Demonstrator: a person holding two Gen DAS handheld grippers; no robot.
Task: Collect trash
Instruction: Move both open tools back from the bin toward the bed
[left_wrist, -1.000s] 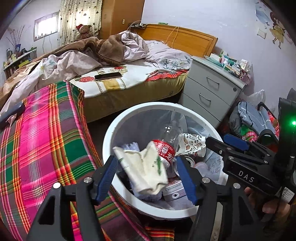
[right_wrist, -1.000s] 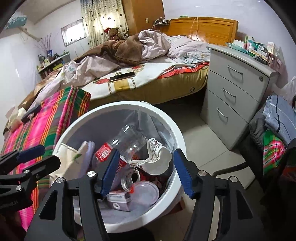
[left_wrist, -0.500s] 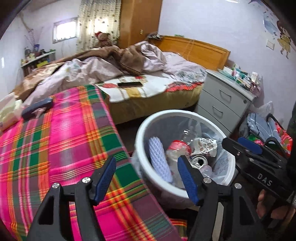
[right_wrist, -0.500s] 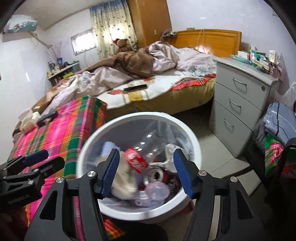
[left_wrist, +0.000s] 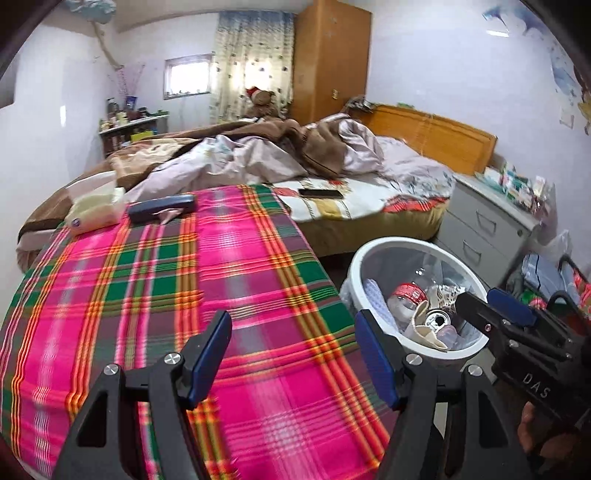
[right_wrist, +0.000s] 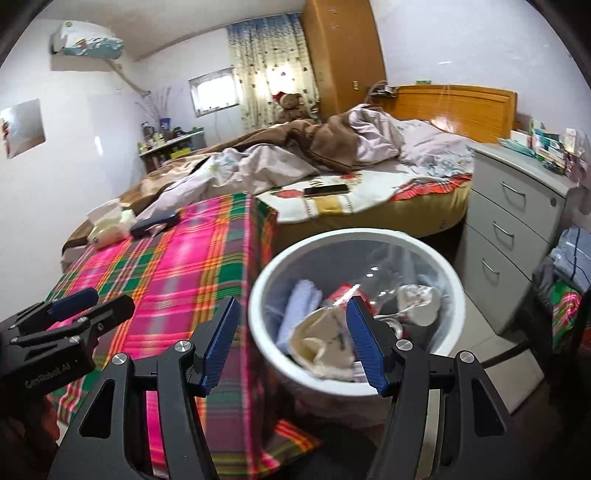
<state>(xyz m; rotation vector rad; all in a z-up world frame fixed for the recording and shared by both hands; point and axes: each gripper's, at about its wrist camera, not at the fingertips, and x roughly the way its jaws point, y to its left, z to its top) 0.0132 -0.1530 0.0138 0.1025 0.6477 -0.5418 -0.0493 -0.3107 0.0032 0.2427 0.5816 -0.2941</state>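
Both grippers are empty, so the step in hand looks like a search for the next piece of trash. The left gripper (left_wrist: 293, 360) hangs over the near end of the pink, green and orange plaid cloth (left_wrist: 147, 295) with its blue pads well apart and nothing between them. The right gripper (right_wrist: 291, 339) stands just as wide, empty too, at the cloth's right edge, where it meets the round white plastic bin (right_wrist: 317, 384).

That bin, lined with a clear bag, sits on the floor against the right edge of the cloth. It already holds a clear plastic bottle with a red label (left_wrist: 408, 295), an opened silver drink can (left_wrist: 436, 319), a crumpled beige paper bag (right_wrist: 321, 339) and a pale blue ribbed foam sleeve (right_wrist: 299, 310).

The near and middle stretches of the cloth are bare. At its far left corner lie a soft pale-yellow tissue pack (left_wrist: 94, 214) and, just beside it, a dark blue oblong case (left_wrist: 160, 208). Neither looks plainly like rubbish, so I would check each before closing on it.

To do this well, sweep one gripper along the cloth toward that far corner and keep the other near the bin. Beyond, the black phone (left_wrist: 319, 192) on the bed's near edge should stay put.
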